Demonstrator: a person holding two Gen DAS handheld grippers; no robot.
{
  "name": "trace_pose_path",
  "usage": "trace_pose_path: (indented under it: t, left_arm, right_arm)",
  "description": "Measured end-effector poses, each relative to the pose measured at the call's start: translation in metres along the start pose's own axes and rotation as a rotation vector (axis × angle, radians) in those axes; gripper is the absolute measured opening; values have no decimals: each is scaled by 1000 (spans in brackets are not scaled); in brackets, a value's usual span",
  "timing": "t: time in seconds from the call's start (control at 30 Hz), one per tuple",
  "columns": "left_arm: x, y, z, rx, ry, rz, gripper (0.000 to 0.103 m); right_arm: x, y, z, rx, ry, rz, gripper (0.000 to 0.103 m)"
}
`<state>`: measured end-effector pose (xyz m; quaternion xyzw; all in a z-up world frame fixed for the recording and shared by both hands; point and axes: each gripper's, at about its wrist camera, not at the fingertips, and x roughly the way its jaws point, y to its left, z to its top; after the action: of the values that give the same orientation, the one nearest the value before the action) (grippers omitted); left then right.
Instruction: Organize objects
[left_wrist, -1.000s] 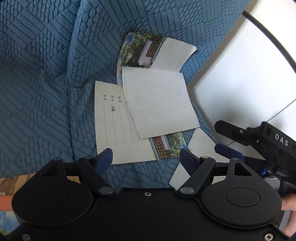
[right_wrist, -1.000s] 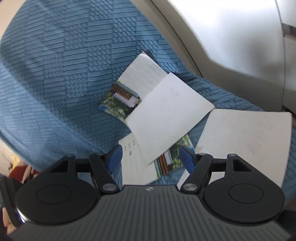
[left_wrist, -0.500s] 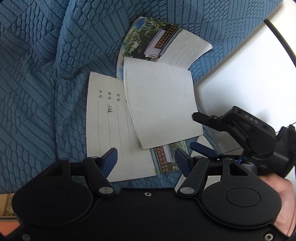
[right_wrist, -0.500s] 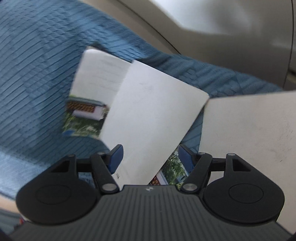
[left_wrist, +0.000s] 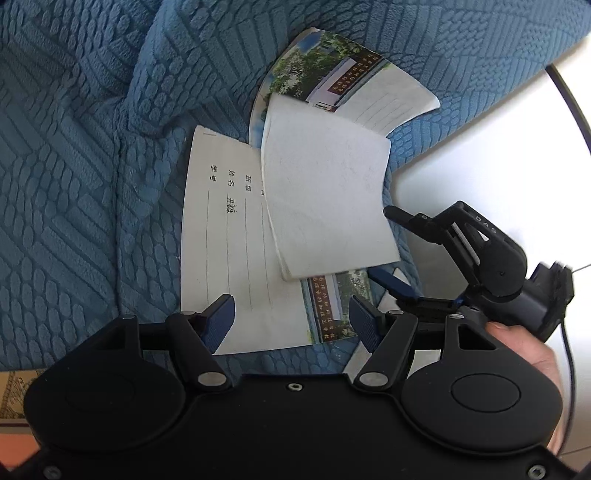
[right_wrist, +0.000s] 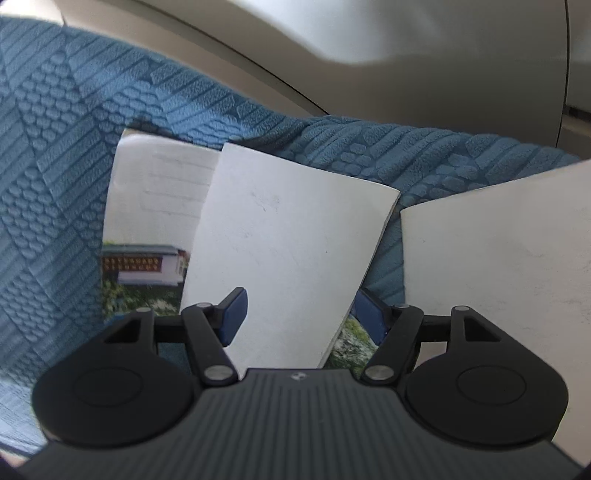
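Observation:
Several thin notebooks lie overlapped on a blue textured cloth (left_wrist: 92, 155). A plain white notebook (left_wrist: 328, 206) lies on top; it also shows in the right wrist view (right_wrist: 288, 258). Under it lie a lined white booklet with handwriting (left_wrist: 221, 251) and a booklet with a building photo (left_wrist: 343, 85), the latter also in the right wrist view (right_wrist: 147, 229). My left gripper (left_wrist: 291, 321) is open over the lined booklet's near edge. My right gripper (right_wrist: 299, 314) is open with the white notebook's near corner between its fingers; it shows in the left wrist view (left_wrist: 391, 251).
Another white sheet (right_wrist: 498, 266) lies at the right, partly off the cloth. A white round table top (left_wrist: 480, 147) with a dark rim lies right of the cloth. A pale curved surface (right_wrist: 369, 55) rises behind the cloth.
My right gripper has moved forward and down to the white notebook, whose corner now sits between its fingers. My left gripper has moved closer to the booklets.

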<state>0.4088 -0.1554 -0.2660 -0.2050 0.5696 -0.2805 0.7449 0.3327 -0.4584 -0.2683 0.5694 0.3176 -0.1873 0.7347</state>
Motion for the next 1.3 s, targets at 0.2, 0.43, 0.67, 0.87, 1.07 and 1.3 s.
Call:
trace_pose_path:
  t: [0.2, 0.43, 0.67, 0.87, 1.07, 1.3]
  left_arm:
    - [-3, 3, 1, -37, -3, -30, 66]
    - [-3, 6, -1, -34, -1, -20, 66]
    - [-2, 8, 0, -57, 2, -38, 66]
    - [-2, 17, 2, -113, 14, -89, 68]
    - [-5, 30, 7, -229, 26, -186, 72]
    - [-1, 37, 8, -348, 50, -362, 77]
  right_arm:
    - [-7, -2, 1, 51, -8, 191, 68]
    - [-4, 0, 3, 52, 2, 185, 68]
    - [9, -13, 4, 77, 27, 102, 39]
    - [20, -8, 3, 46, 50, 83, 4]
    - [-3, 9, -2, 4, 50, 208, 3]
    - [-31, 10, -7, 20, 63, 286, 3]
